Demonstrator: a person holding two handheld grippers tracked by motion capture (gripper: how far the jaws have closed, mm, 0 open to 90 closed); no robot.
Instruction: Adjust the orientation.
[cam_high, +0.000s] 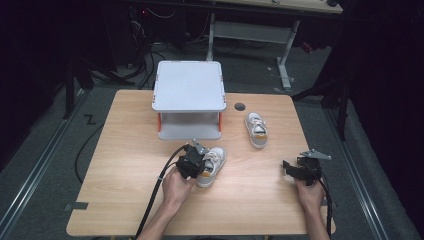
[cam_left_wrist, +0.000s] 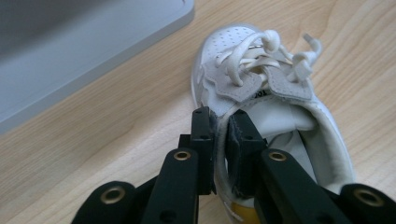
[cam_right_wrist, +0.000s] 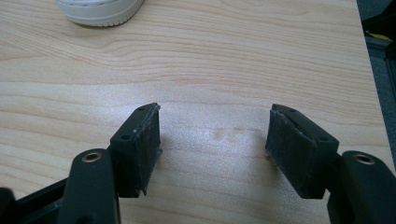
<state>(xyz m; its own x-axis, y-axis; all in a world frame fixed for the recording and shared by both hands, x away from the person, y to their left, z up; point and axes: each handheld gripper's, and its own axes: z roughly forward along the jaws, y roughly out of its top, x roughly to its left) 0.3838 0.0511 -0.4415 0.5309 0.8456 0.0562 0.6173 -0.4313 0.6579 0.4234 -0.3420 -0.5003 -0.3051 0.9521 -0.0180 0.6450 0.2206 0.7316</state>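
Overhead and claw-mounted views of a light wooden desk (cam_high: 125, 165) carrying a pale grey two-tier plastic shelf stand with orange posts (cam_high: 188, 85) and two small white lace-up sneakers.

Risk. I judge the grip on the near sneaker (cam_left_wrist: 271, 93) to be the weak point: my left claw (cam_left_wrist: 222, 154) has only the thin, soft side wall of the collar between its pads, close to the tongue. If I lift from here, the shoe may hang and swing from that one edge, the fabric may fold and slide out, and the toe could knock the shelf stand, which sits just beyond it. The loose lace loops near the pads might also catch.

Left claw. Its jaws are pressed almost together, one pad outside the collar and one inside the shoe opening, pinching the wall. In the overhead view this claw (cam_high: 191, 161) sits over the heel end of the near sneaker (cam_high: 212, 165), in front of the stand.

Right claw (cam_right_wrist: 212, 149). Its jaws are spread wide and hold nothing; bare wood lies between the pads. From above it (cam_high: 302, 170) rests low near the desk's right edge, well apart from the far white sneaker (cam_high: 257, 129), which lies beside the stand's right side.
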